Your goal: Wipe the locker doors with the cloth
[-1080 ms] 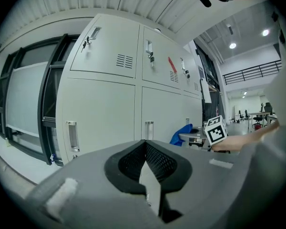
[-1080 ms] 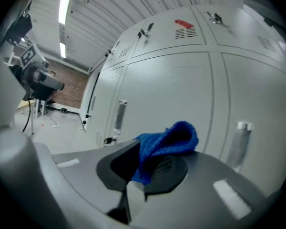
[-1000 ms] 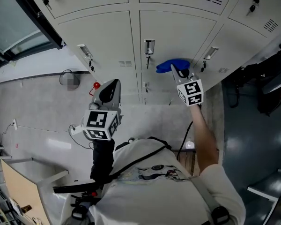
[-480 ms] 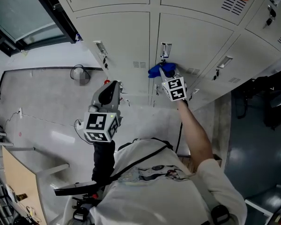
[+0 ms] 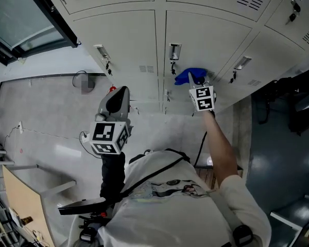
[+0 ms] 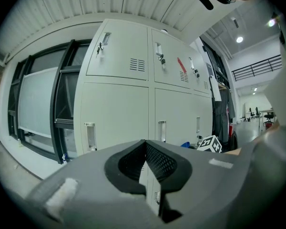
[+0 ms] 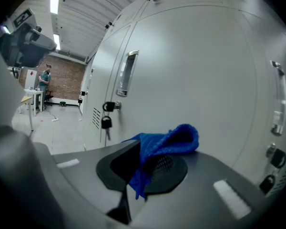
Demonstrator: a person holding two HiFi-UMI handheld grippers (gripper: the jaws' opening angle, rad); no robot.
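Observation:
A blue cloth (image 5: pixel 190 75) (image 7: pixel 167 144) is pinched in my right gripper (image 5: pixel 196 79) (image 7: pixel 142 173), whose jaws are shut on it. The cloth's free end is pressed to the pale grey lower middle locker door (image 5: pixel 206 40) (image 7: pixel 200 80), just right of that door's handle (image 5: pixel 174 51) and padlock (image 7: pixel 105 121). My left gripper (image 5: pixel 119 98) (image 6: pixel 145 168) hangs in the air below the lower left locker door (image 5: pixel 124 45) (image 6: pixel 115 113), jaws shut on nothing, pointing at the lockers from a distance.
A red knob (image 5: pixel 112 89) shows near the left gripper. A dark window frame (image 5: pixel 36 14) (image 6: pixel 62 104) runs left of the lockers. Dark clothing hangs at the right (image 5: pixel 293 102). Grey floor (image 5: pixel 41 117) lies below. A person (image 7: pixel 45 80) stands far off by a table.
The right gripper and the cloth slid right along the middle door, from under its handle to beside it. The left gripper stayed about where it was. The head view shifted a little.

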